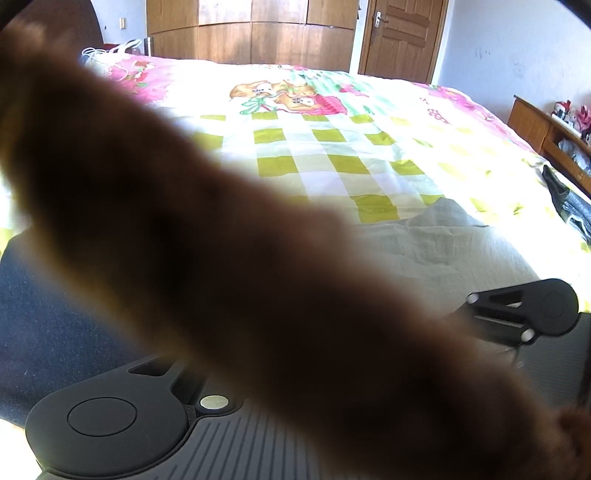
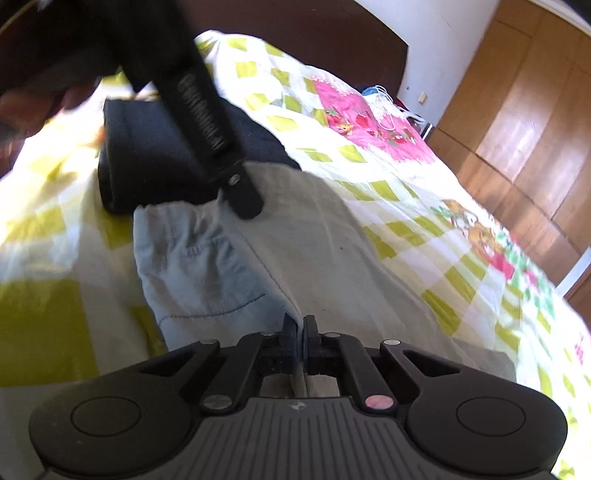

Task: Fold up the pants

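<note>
Between the right gripper's (image 2: 300, 334) closed jaws, the pants (image 2: 314, 236) are pinched.

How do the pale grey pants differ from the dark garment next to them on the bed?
The pale grey pants are light; the dark navy garment is almost black. The pants lie stretched out long, the navy garment is a thick compact bundle. The right gripper has its jaws shut on the pants; the navy garment is not gripped. Both rest on the checked bedspread.

Checked quilt (image 1: 332, 147) on bed, wardrobe (image 1: 251, 29) + door (image 1: 402, 37) behind.
</note>
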A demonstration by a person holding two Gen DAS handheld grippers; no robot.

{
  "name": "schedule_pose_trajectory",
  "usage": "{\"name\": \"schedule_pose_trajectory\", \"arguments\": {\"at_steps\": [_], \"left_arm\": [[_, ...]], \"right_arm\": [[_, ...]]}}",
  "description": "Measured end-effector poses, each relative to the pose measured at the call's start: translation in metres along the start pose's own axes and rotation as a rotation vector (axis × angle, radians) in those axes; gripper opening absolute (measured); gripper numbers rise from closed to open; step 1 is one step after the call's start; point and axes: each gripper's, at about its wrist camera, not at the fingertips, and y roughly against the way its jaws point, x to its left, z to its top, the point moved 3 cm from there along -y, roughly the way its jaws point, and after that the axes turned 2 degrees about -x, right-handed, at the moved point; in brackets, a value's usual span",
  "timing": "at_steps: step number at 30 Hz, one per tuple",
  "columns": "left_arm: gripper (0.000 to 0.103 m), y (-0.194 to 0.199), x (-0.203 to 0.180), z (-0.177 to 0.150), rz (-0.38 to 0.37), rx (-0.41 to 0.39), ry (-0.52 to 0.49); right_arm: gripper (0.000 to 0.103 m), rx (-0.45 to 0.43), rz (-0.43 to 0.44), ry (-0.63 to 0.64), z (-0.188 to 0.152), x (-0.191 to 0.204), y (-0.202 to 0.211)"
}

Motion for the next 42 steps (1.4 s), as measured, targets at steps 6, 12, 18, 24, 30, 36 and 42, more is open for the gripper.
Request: {"name": "schedule_pose_trajectory", "arguments": {"at_steps": [6, 12, 18, 24, 30, 36, 42], "left_arm": [[0.007, 0.021, -0.002, 0.001, 0.004, -0.042, -0.011], [0.008, -0.002, 0.011, -0.036, 0.045, 0.047, 0.035], [0.015, 0.002, 0.005, -0.044, 0.089, 0.038, -0.040], [0.016, 0.019, -0.001, -0.039, 0.120, 0.002, -0.077], [0.016, 0.030, -0.021, -0.024, 0.124, -0.054, -0.103], [0.016, 0.001, -0.065, -0.009, 0.052, -0.093, -0.159], [0.017, -0.027, -0.060, -0.024, 0.148, 0.028, -0.192]], "right_arm": [[0.019, -0.052, 0.033, 0.006, 0.010, 0.005, 0.025], [0.020, 0.042, 0.098, 0.064, -0.009, 0.033, -0.008], [0.027, 0.017, 0.089, -0.007, -0.006, 0.006, 0.016], [0.035, 0.057, -0.038, -0.253, -0.030, -0.069, 0.060], [0.036, 0.138, -0.245, -0.385, -0.069, -0.130, 0.079], [0.038, 0.207, -0.277, -0.639, -0.116, -0.172, 0.078], [0.039, 0.206, -0.236, -0.794, -0.143, -0.189, 0.084]]}}
